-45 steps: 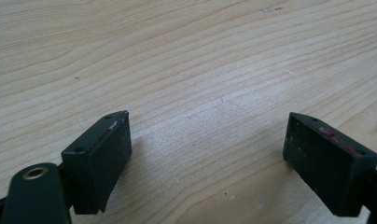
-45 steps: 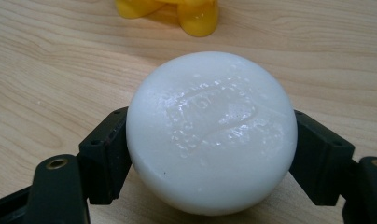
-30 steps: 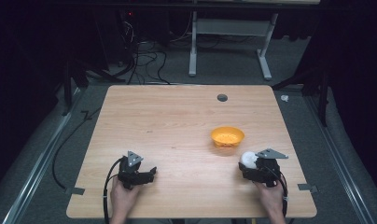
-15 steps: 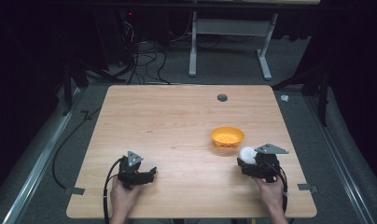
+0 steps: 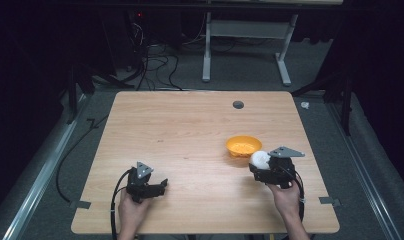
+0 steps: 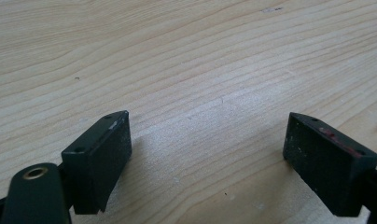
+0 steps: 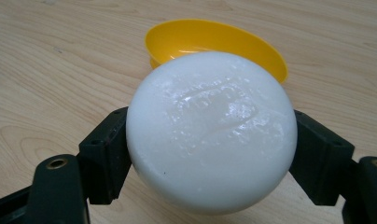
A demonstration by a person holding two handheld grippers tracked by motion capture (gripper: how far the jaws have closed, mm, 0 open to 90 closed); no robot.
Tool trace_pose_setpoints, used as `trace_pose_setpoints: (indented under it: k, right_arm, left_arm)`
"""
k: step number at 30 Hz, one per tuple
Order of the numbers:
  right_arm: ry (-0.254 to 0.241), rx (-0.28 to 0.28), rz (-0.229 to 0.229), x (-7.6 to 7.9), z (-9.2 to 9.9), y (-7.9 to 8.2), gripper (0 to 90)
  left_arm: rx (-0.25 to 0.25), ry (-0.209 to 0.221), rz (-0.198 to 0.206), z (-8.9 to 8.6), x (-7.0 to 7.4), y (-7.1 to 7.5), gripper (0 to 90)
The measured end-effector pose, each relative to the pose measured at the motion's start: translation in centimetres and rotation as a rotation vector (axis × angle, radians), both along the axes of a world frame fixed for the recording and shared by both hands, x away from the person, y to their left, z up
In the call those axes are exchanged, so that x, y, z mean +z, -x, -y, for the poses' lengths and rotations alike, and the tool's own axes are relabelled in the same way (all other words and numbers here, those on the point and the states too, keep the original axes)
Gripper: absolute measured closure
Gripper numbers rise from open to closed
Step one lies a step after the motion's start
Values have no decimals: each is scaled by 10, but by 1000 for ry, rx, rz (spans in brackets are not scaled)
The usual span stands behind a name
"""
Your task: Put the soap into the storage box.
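Near the right front of the wooden table [image 5: 190, 130], the right gripper [image 5: 262, 167] has its jaws closed on either side of a white ball [image 7: 210, 130], gripping it about its widest part. The ball sits just on the near side of the yellow bowl [image 5: 243, 145], whose rim rises right behind it in the right gripper view. The step in hand looks like carrying the ball into that bowl. To do it well, I would lift enough for the ball's underside to clear the near rim, move a little farther until it hangs over the bowl's middle, lower it, and only then part the jaws; the ball's surface looks glossy and possibly slick, so a steady squeeze matters, and a nudge on the rim could slide the light bowl.

On the left, the left gripper [image 5: 157, 187] rests low over bare wood with its jaws spread wide and nothing between them. Open tabletop lies to the left and far side of the bowl; the right table edge is nearer, so any release should stay clear of it
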State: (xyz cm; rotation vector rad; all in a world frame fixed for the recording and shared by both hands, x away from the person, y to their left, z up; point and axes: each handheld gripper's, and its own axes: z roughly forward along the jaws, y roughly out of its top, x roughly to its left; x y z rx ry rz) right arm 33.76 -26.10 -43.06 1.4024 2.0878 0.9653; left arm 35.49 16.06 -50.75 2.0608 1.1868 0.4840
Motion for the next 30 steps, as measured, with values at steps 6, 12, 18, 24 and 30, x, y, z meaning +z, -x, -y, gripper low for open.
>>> trace_pose_setpoints:
  k: [6, 12, 18, 24, 30]
  right_arm:
    - [-4, 9, 4, 6, -4, -5, 244]
    - [2, 15, 4, 11, -6, -13, 244]
    - [-4, 21, -1, 15, -9, -19, 244]
    - [-2, 28, -8, 19, -12, -28, 244]
    - [-2, 35, -15, 22, -15, -35, 244]
  left_arm:
    - [0, 0, 0, 0, 0, 0, 158]
    - [-1, -1, 0, 0, 0, 0, 158]
    - [-1, -1, 0, 0, 0, 0, 157]
    - [-1, 0, 0, 0, 0, 0, 157]
    - [-1, 0, 0, 0, 0, 0, 157]
